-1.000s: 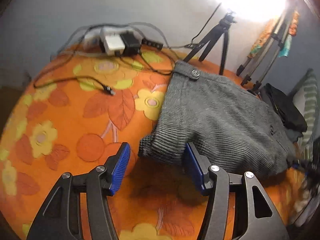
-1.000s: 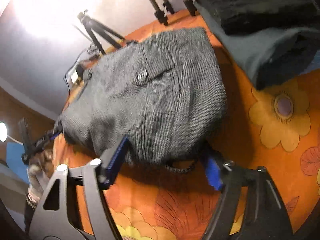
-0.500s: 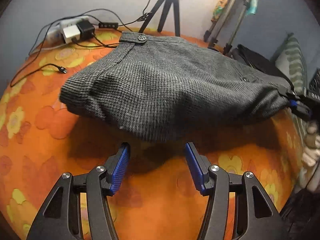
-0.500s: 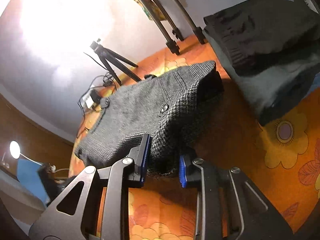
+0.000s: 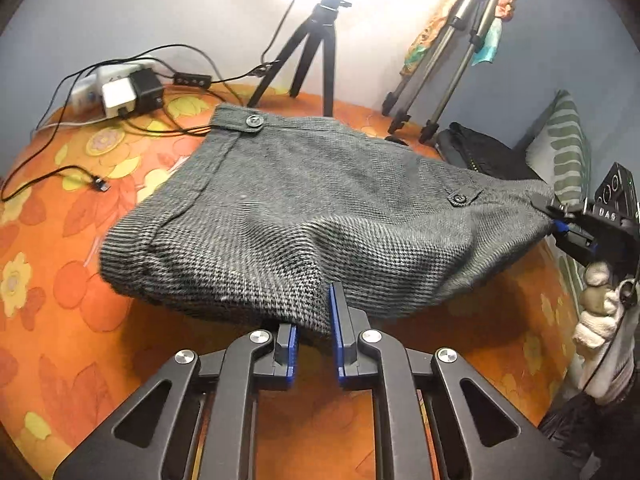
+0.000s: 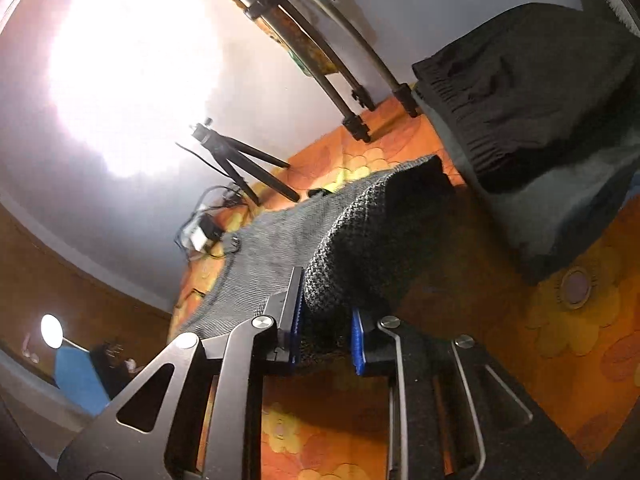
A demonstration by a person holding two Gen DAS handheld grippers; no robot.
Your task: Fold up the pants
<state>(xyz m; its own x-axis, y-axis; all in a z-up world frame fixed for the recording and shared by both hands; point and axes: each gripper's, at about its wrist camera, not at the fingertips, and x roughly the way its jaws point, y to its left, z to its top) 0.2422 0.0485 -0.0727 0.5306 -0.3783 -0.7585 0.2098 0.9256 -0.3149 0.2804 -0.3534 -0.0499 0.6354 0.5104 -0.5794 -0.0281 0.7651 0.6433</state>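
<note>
The folded grey tweed pants (image 5: 320, 208) lie on the orange flowered bedspread (image 5: 72, 320), raised at their near and right edges. My left gripper (image 5: 314, 320) is shut on the pants' near edge, blue pads pinching the cloth. My right gripper (image 6: 326, 320) is shut on the pants' (image 6: 360, 248) right corner and lifts it off the bed; it also shows in the left wrist view (image 5: 572, 232), held by a gloved hand. Two buttons show on the pants.
A power strip with chargers and cables (image 5: 124, 88) lies at the bed's back left. A small black tripod (image 5: 316, 48) and a taller stand (image 5: 440, 64) are behind the pants. Folded dark clothes (image 6: 540, 92) are stacked at the right.
My left gripper has closed on the pants' near edge; it was open before. My right gripper closed on the corner and has lifted it higher.
</note>
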